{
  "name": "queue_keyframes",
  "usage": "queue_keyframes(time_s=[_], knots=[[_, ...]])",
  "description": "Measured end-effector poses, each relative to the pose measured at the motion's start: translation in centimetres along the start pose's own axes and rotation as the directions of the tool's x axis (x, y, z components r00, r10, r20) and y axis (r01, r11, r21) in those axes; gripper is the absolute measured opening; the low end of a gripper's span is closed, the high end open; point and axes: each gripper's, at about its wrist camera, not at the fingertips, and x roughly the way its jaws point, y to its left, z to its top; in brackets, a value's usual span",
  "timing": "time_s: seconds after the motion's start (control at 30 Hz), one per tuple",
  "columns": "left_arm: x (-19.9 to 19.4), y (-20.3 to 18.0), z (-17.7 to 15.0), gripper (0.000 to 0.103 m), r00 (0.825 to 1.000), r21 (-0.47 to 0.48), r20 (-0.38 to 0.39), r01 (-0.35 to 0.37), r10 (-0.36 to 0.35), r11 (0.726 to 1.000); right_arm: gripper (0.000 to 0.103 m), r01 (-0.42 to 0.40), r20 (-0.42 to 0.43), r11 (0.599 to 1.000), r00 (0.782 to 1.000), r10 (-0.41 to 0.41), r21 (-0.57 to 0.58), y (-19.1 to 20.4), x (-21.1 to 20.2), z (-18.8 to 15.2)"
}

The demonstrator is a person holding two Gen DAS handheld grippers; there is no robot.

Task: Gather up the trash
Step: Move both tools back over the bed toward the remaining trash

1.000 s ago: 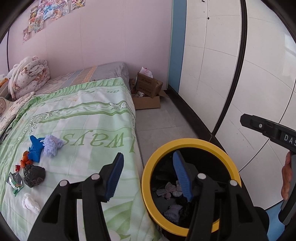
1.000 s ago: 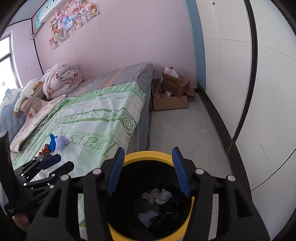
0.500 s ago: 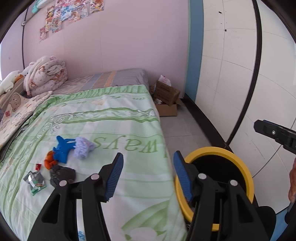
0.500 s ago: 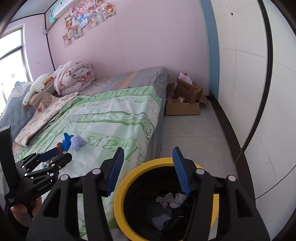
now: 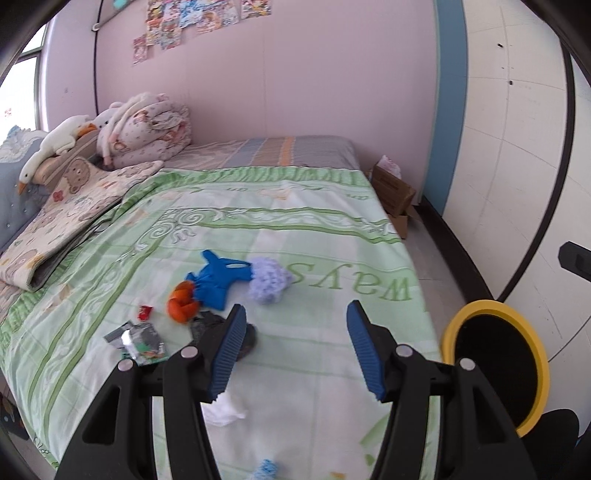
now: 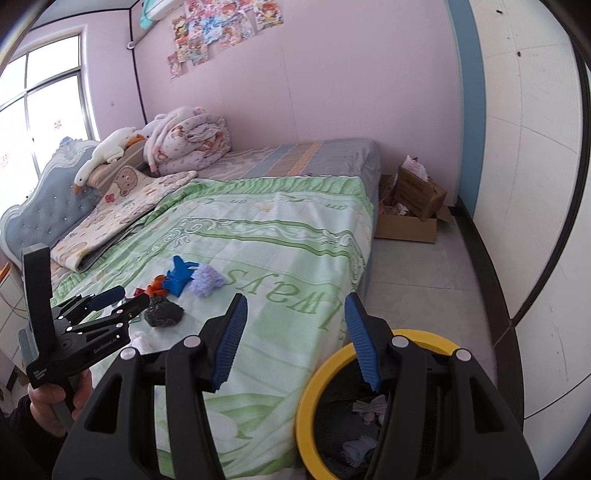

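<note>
Green quilt (image 5: pixel 303 229) spread on bed. Folded bear blanket (image 5: pixel 74 206) at its left edge. Goose plush (image 6: pixel 101 155) on headboard. Cardboard box (image 6: pixel 417 203) on floor by far wall. Posters (image 6: pixel 221 26) above.

Both grippers are made of matte black plastic. The left gripper (image 5: pixel 295 345) has two angular arms with round silver screws at the joints, and its fingers (image 5: pixel 228 352) carry ribbed blue pads. The right gripper (image 6: pixel 293 341) looks the same. In the right wrist view, small white lettering is printed on the left gripper's body, too small to read. A dark sleeve (image 6: pixel 16 421) covers the wrist.
</note>
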Motion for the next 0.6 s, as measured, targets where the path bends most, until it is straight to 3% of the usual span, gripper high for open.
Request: queue_keyframes(time_s=[0.6], knots=[[1.1,12.4,-1.9,0.054,0.978,-0.079,-0.061,-0.205,0.201,0.975,0.053,-0.169,-0.069,0.982,0.984,0.164,-0.078,11.3,4.9,-0.1]])
